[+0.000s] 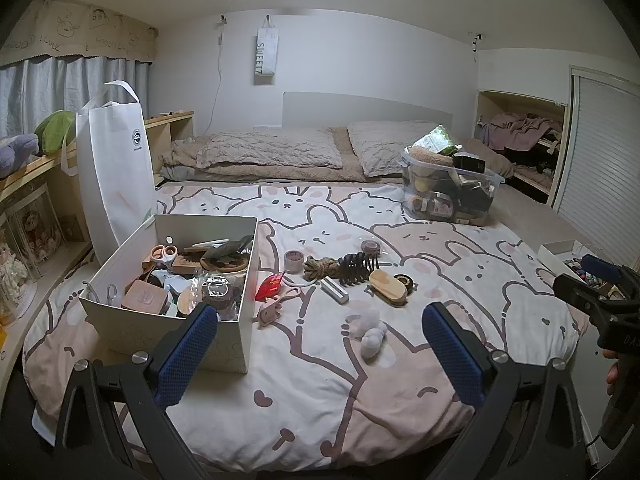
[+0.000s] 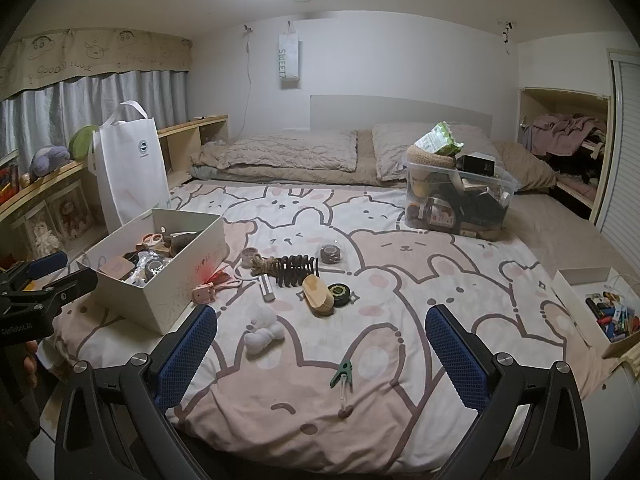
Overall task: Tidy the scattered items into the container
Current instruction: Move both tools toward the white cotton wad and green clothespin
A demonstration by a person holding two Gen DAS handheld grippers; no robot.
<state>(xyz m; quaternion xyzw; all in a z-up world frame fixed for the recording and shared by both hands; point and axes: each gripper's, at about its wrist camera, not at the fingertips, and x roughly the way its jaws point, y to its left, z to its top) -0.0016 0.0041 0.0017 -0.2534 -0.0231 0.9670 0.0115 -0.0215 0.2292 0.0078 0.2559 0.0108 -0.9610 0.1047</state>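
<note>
A white cardboard box [image 1: 224, 344] [image 2: 176, 304] with scissors and other small things in it stands on the bed at the left. Scattered beside it lie a white fluffy toy [image 1: 368, 330] [image 2: 262, 330], a wooden brush [image 1: 388, 286] [image 2: 318, 294], a black hair claw [image 1: 356, 268] [image 2: 296, 270], a rope bundle [image 1: 320, 268], a pink clip [image 1: 268, 312] [image 2: 202, 294], tape rolls [image 1: 294, 260] [image 2: 330, 253] and a green peg [image 2: 342, 372]. My left gripper [image 1: 320, 354] is open and empty near the bed's front edge. My right gripper [image 2: 320, 354] is open and empty too.
A clear plastic bin [image 1: 452, 192] [image 2: 456, 200] full of things stands further back on the right. A white tote bag [image 1: 116, 172] [image 2: 134, 168] stands behind the box. A small white tray [image 2: 600, 312] with colourful bits sits at the bed's right edge. Pillows lie at the head.
</note>
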